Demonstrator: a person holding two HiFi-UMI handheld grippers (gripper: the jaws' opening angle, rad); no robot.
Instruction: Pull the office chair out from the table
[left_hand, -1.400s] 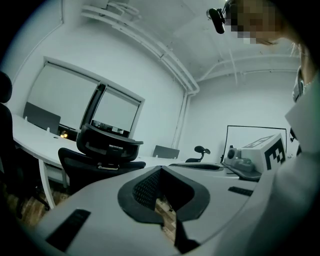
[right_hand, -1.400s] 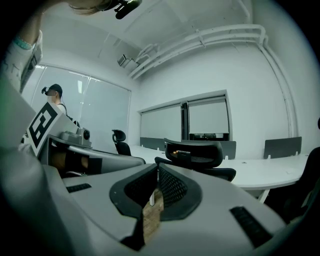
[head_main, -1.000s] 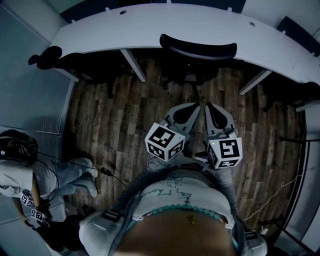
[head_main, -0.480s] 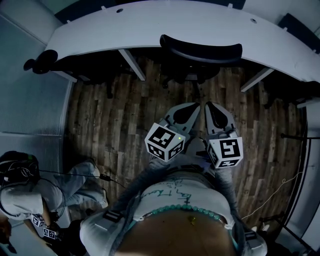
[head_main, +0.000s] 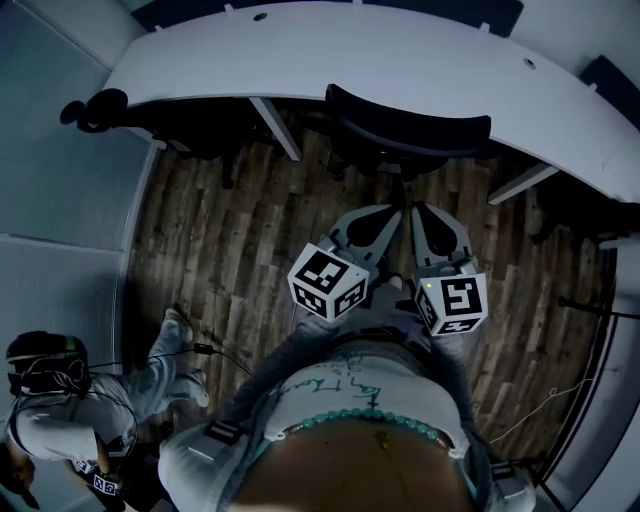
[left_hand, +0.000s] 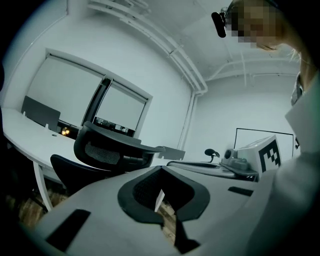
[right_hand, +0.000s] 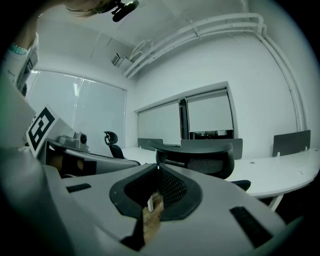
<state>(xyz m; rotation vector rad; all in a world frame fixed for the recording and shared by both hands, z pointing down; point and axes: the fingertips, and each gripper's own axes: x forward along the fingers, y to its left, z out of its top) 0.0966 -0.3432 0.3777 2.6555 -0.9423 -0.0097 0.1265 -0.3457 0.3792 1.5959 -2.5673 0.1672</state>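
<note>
Now: office chair (head_main: 410, 125) sits tucked in at the curved white bench (head_main: 300, 55), its dark backrest standing just off the near edge, seat and base in shadow beneath the top. Left gripper (head_main: 390, 215) and right gripper (head_main: 420, 215) are held side by side in front of the person's body, tips close together, both pointing roughly level at the backrest. Neither touches the chair; a strip of wooden floor (head_main: 220, 230) shows between the tips and the chair base. Left jaws pressed together, nothing between them. Right jaws likewise together, empty. In each gripper view the mesh backrest stands ahead beyond the jaw tips, with the bench top running behind it. Second dark chair (head_main: 95, 108) at the bench's left end. Another person (head_main: 60, 420) is at the lower left of the head view, with a thin cable (head_main: 205, 350) on the floor close by
</note>
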